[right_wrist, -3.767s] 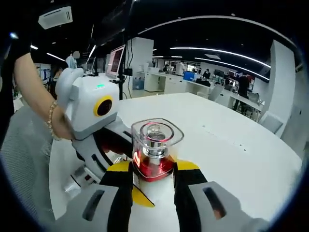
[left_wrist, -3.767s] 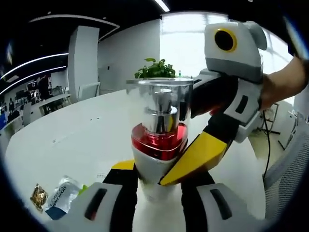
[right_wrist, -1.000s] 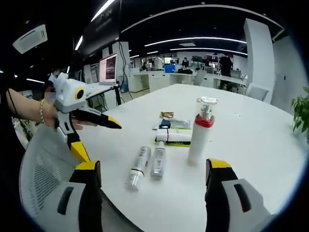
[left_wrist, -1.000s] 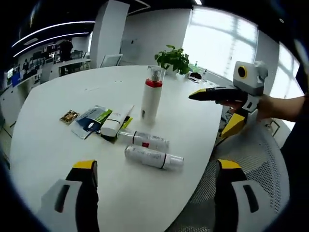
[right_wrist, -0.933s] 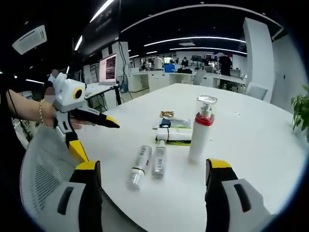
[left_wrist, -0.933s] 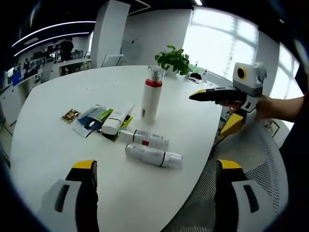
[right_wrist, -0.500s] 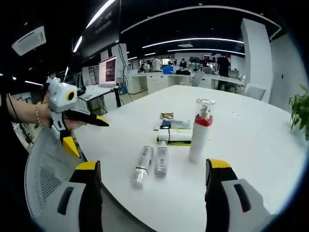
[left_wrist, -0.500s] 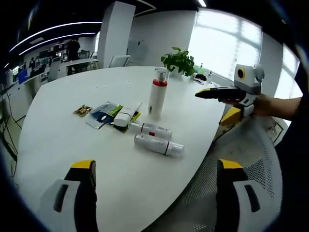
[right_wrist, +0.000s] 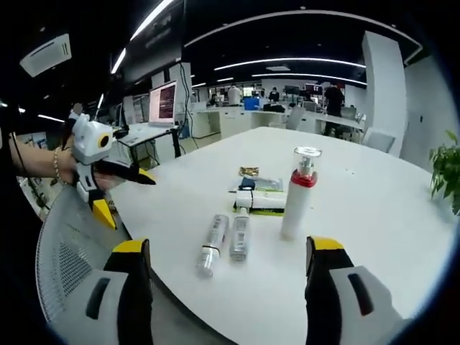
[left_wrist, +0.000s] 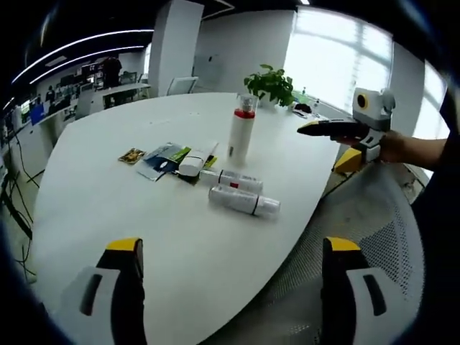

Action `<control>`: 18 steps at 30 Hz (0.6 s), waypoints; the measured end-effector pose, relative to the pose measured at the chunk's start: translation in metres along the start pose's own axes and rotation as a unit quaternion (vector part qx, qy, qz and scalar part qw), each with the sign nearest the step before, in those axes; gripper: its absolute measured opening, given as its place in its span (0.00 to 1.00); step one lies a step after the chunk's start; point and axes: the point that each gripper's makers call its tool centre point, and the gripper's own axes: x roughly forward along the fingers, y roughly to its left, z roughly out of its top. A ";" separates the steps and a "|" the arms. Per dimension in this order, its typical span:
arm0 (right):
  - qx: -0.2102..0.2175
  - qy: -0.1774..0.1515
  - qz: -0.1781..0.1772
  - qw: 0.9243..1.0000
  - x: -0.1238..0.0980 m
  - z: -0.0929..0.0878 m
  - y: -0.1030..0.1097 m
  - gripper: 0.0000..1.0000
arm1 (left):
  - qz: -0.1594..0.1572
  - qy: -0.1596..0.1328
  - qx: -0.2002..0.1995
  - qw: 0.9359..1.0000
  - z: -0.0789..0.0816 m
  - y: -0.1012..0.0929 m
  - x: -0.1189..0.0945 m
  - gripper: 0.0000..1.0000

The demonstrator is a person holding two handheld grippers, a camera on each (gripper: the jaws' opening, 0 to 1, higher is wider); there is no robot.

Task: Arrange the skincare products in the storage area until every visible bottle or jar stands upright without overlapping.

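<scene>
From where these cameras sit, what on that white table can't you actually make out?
- Labels on the two lying bottles: too small and blurred in both views.
- Small brown packet: contents unreadable, too small.
- White tube and sachets: overlapping, so their edges are unclear.
- Potted plant: cut off by the right gripper view's edge.

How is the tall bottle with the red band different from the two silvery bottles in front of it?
The red-banded bottle stands upright; the two silvery bottles lie flat, side by side. It has a white body with a clear cap; theirs are grey-silver. It stands alone, they lie close together. All three rest on the white table, held by neither gripper.
</scene>
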 end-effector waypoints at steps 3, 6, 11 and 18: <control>0.006 -0.004 -0.004 1.000 -0.002 0.000 -0.002 0.87 | -0.006 0.008 0.009 1.000 -0.001 -0.001 0.003 0.96; 0.007 -0.006 -0.005 1.000 -0.003 0.000 -0.002 0.87 | -0.013 0.020 0.033 0.999 0.001 -0.005 0.006 0.95; 0.008 -0.007 -0.005 1.000 -0.002 0.000 -0.002 0.86 | -0.025 0.024 0.055 0.998 0.010 -0.007 0.014 0.92; 0.005 -0.001 -0.001 1.000 -0.001 -0.003 0.000 0.86 | -0.032 0.015 0.060 0.998 0.023 -0.010 0.027 0.91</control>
